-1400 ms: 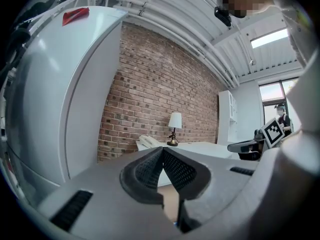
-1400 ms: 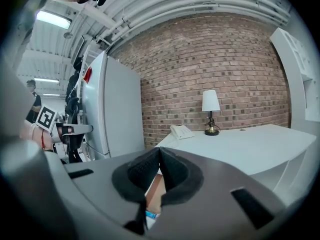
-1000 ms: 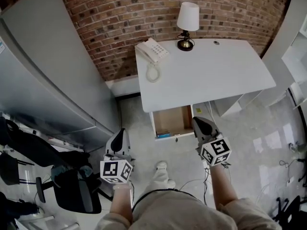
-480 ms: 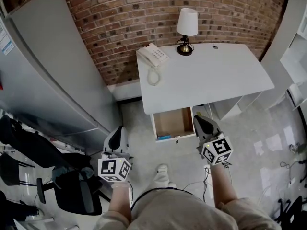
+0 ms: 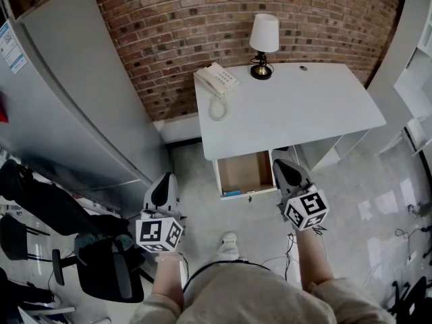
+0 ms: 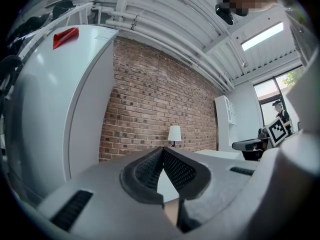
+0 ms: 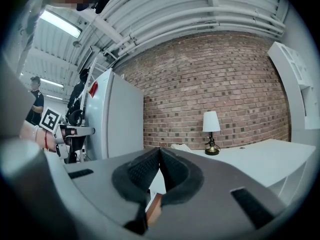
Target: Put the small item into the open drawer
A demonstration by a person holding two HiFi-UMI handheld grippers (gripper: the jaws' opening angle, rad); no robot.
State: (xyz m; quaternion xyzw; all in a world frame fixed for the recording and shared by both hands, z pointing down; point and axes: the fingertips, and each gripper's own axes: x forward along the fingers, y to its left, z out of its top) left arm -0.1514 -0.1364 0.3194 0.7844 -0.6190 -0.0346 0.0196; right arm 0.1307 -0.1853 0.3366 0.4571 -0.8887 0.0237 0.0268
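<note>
The open drawer (image 5: 246,171) under the white desk (image 5: 304,113) holds a small blue item (image 5: 231,193) in its near-left corner. The left gripper (image 5: 165,186) and right gripper (image 5: 286,172) flank it, jaws pressed together on nothing.

Ahead of the right hand-held gripper (image 5: 281,166), the drawer (image 5: 246,173) runs back under the counter (image 5: 304,106), so its rear is hidden. A small blue thing (image 5: 231,193) at the drawer's near edge is too small to name; it may be the item. In the right gripper view, that gripper's own body covers everything below its tips, and only a blurred brown sliver (image 7: 154,210) shows behind the pads. The white shelves (image 5: 418,79) to its right are cut off by the frame's edge. The hand on the left hand-held gripper (image 5: 165,181) is hidden under its marker cube (image 5: 160,235).
</note>
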